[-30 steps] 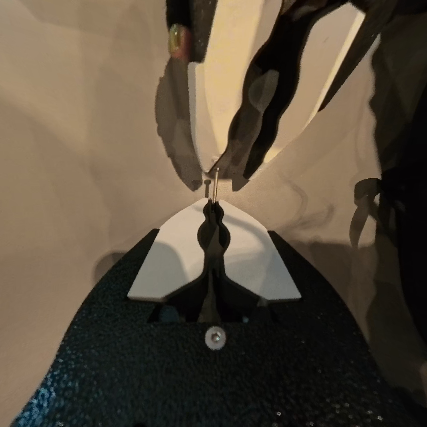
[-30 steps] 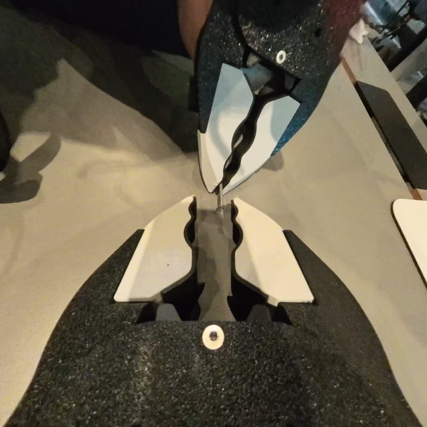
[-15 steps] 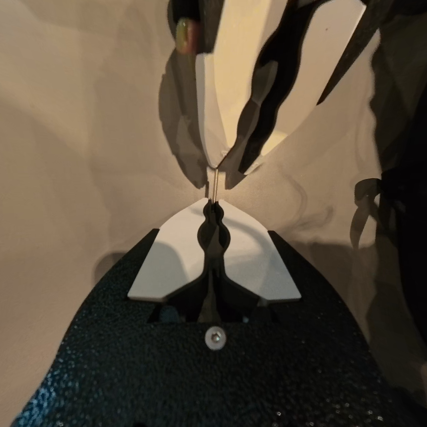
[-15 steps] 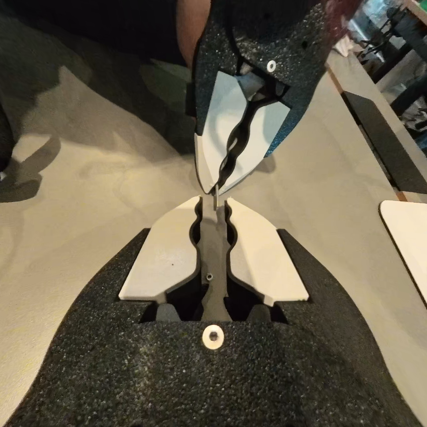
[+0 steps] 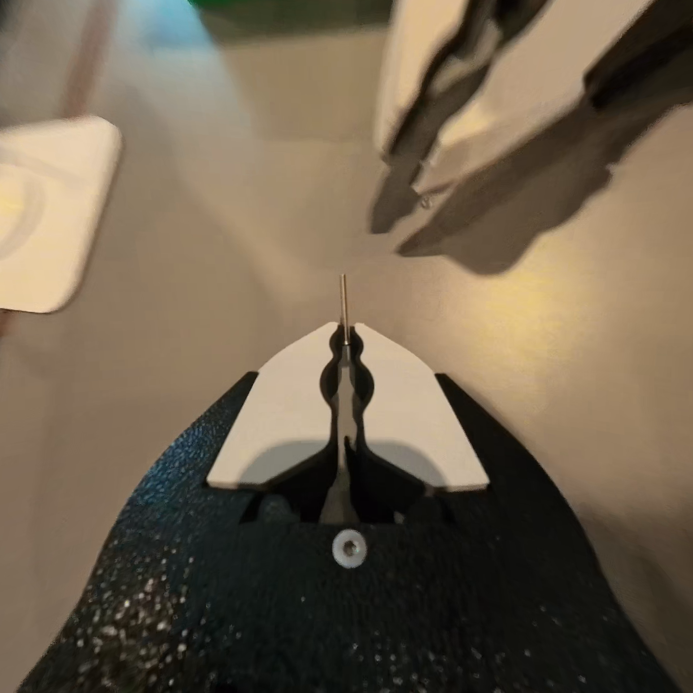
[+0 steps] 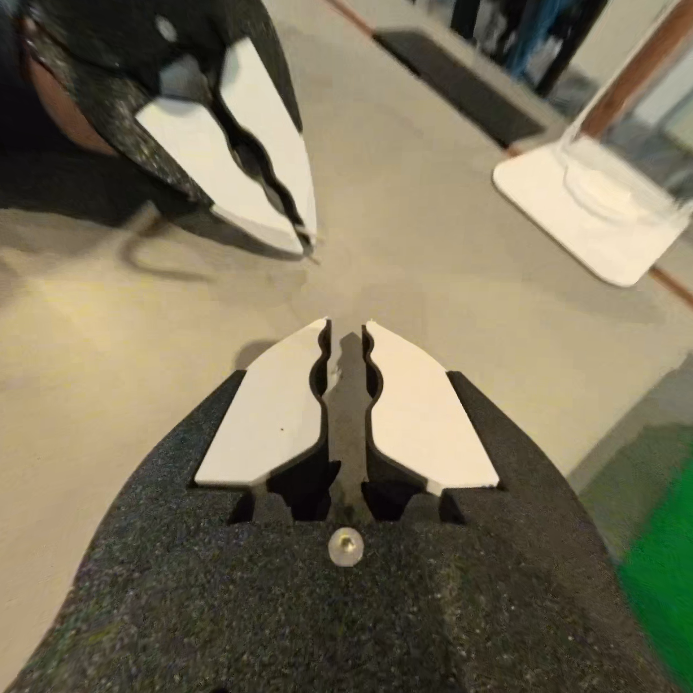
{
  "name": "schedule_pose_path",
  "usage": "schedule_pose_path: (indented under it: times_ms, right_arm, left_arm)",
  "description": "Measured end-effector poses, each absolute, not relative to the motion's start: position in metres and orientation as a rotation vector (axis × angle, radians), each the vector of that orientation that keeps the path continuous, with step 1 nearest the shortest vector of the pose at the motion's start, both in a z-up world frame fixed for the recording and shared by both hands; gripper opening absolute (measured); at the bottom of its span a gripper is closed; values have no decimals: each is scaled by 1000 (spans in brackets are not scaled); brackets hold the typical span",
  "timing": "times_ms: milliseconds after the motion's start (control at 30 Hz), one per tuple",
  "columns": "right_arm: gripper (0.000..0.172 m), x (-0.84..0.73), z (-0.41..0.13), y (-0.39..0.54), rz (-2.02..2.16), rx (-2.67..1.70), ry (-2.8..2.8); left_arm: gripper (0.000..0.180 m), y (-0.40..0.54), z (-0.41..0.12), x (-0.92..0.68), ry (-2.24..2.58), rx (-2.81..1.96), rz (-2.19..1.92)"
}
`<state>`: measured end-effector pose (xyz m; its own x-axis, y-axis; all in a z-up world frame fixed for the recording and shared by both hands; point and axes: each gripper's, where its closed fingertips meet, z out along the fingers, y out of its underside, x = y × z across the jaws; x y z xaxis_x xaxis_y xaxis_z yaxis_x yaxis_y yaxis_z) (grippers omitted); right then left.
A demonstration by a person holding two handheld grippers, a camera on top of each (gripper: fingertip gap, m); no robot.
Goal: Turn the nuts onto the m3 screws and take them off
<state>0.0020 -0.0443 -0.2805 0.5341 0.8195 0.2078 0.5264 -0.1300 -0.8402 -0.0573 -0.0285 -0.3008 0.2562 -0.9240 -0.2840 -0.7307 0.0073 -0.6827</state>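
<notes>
On beige tabletop (image 6: 412, 225): left hand-held gripper (image 5: 345, 327) pinches screw (image 5: 342, 300); right hand-held gripper (image 6: 345, 325) spread, seemingly bare.

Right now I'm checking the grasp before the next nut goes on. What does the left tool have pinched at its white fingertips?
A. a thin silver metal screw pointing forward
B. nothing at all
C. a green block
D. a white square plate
A: the thin silver metal screw sticks out forward from between the left tool's closed white fingertips.
</notes>
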Motion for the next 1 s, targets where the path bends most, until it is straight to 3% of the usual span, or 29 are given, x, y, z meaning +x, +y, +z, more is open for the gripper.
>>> schedule_pose_path:
  times_ms: [433, 1000]
  right_arm:
    - [17, 11, -309, -50, 307, -2074, -1012]
    - [4, 8, -294, -51, 205, -1950, -1056]
  left_arm:
    - [3, -26, -278, -49, 1418, -1536, -352]
    - [3, -30, -282, -46, 1462, -1532, -366]
